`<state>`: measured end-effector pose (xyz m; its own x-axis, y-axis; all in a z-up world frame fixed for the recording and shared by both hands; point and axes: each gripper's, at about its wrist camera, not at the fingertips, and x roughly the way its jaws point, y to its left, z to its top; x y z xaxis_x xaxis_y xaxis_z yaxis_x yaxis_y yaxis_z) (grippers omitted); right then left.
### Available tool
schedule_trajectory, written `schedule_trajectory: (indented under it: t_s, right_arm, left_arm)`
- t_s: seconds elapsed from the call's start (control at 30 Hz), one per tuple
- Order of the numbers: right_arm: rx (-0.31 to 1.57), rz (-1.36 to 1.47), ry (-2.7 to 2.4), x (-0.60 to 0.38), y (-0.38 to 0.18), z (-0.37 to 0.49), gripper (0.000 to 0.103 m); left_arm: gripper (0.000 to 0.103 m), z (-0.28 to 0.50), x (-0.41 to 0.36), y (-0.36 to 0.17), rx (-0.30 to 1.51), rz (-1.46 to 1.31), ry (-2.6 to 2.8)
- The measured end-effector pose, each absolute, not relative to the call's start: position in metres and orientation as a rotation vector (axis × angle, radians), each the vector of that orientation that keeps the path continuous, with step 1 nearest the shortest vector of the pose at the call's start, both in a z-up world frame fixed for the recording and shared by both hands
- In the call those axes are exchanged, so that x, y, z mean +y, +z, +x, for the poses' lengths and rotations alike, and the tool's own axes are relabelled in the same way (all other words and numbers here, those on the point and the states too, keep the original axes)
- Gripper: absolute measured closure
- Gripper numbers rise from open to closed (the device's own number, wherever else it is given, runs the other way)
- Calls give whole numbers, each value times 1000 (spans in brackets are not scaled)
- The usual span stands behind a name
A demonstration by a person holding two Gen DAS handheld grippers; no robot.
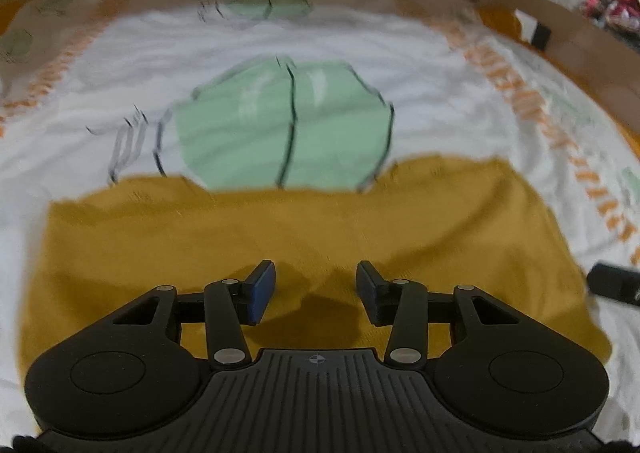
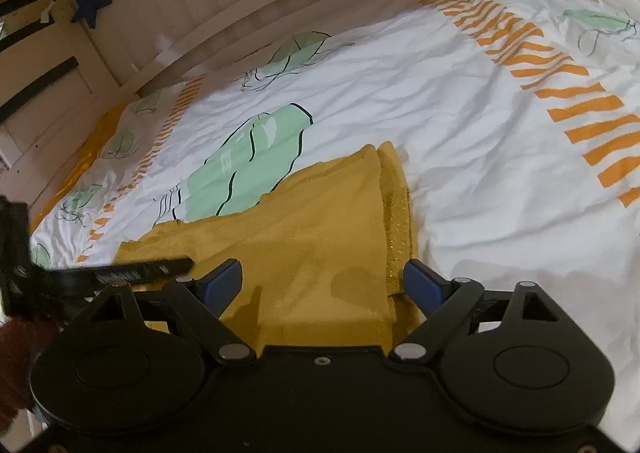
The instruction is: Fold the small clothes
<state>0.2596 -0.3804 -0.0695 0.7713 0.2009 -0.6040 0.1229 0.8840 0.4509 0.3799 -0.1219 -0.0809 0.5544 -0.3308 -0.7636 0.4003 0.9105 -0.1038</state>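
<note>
Both tools are off the fabric right now. Left tool (image 1: 316, 289) has its jaws partway apart with nothing between the pads, just hovering over the mustard cloth (image 1: 300, 237). Right tool (image 2: 322, 283) is spread wide, also gripping nothing, though the cloth (image 2: 320, 237) lies under the gap between its fingers. I can't tell whether the fingertips brush the fabric or sit just above it.

The cloth itself is lying on the bed, on the white sheet (image 2: 460, 113) with the green and orange print, in the lower middle of both views. It covers the lower edge of the big green shape (image 1: 280, 125) printed on the sheet.

Progress-wise, I'd say at least one fold is in. In the right wrist view there's a doubled layer along the cloth's right side, with a glittery strip (image 2: 400, 221) peeking out from under the smoother top layer. The top looks fairly flat, only a few soft creases near the bottom of the frame.

What's left, as far as I can judge: it's still a pretty broad rectangle, so probably another fold or two to get it compact, then some smoothing. The left wrist view is blurry, so the far edge is hard to read there.
</note>
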Motion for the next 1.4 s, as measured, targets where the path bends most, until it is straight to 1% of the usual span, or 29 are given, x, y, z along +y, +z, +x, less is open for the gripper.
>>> schedule_trajectory:
  t_s: [0.13, 0.37, 0.4, 0.47, 0.53, 0.63, 0.67, 0.7, 0.77, 0.8, 0.9, 1.03, 1.07, 1.1, 1.17, 1.2, 1.27, 1.4]
  right_arm:
    - [700, 509, 37, -385, -70, 257, 14]
    - [706, 528, 27, -391, -73, 259, 13]
    - [716, 528, 30, -391, -75, 260, 10]
    - [746, 538, 34, -393, -81, 262, 7]
    - [777, 561, 30, -395, -88, 262, 7]
    - [836, 618, 39, -400, -103, 263, 8]
    - [837, 623, 33, -401, -105, 262, 16]
    - [847, 614, 18, -403, -105, 260, 29]
    - [869, 567, -19, -406, -104, 256, 46]
    - [869, 576, -22, -411, -105, 253, 48]
    - [855, 716, -8, -428, -111, 248, 48]
    - [856, 724, -4, -429, -109, 246, 45]
    - [852, 725, 3, -428, -108, 245, 39]
    - [845, 736, 21, -427, -107, 245, 30]
    - [834, 754, 52, -426, -103, 245, 21]
    - [830, 750, 67, -425, -102, 246, 18]
    - [828, 737, 92, -423, -100, 246, 18]
    - [821, 777, 118, -425, -104, 249, 12]
  left_arm:
    - [57, 392, -129, -93, 881, 81, -387]
    - [57, 412, -132, -93, 885, 42, -354]
    - [57, 417, -128, -94, 891, 16, -348]
    - [57, 425, -120, -95, 907, -51, -335]
    - [57, 431, -116, -96, 918, -79, -322]
    - [57, 433, -119, -98, 915, -41, -320]
    - [57, 433, -120, -98, 912, -34, -321]
    - [57, 433, -119, -98, 910, -32, -321]
    - [56, 434, -117, -99, 909, -33, -320]
    - [56, 436, -116, -100, 908, -36, -315]
    - [56, 441, -115, -102, 905, -44, -292]
    - [57, 441, -120, -94, 899, -39, -258]
    - [57, 439, -121, -90, 892, -35, -265]
    - [57, 436, -120, -86, 883, -35, -274]
    - [57, 426, -118, -75, 862, -44, -302]
    - [57, 421, -117, -70, 855, -49, -319]
    - [57, 410, -115, -63, 850, -46, -344]
    - [56, 389, -112, -60, 861, -10, -378]
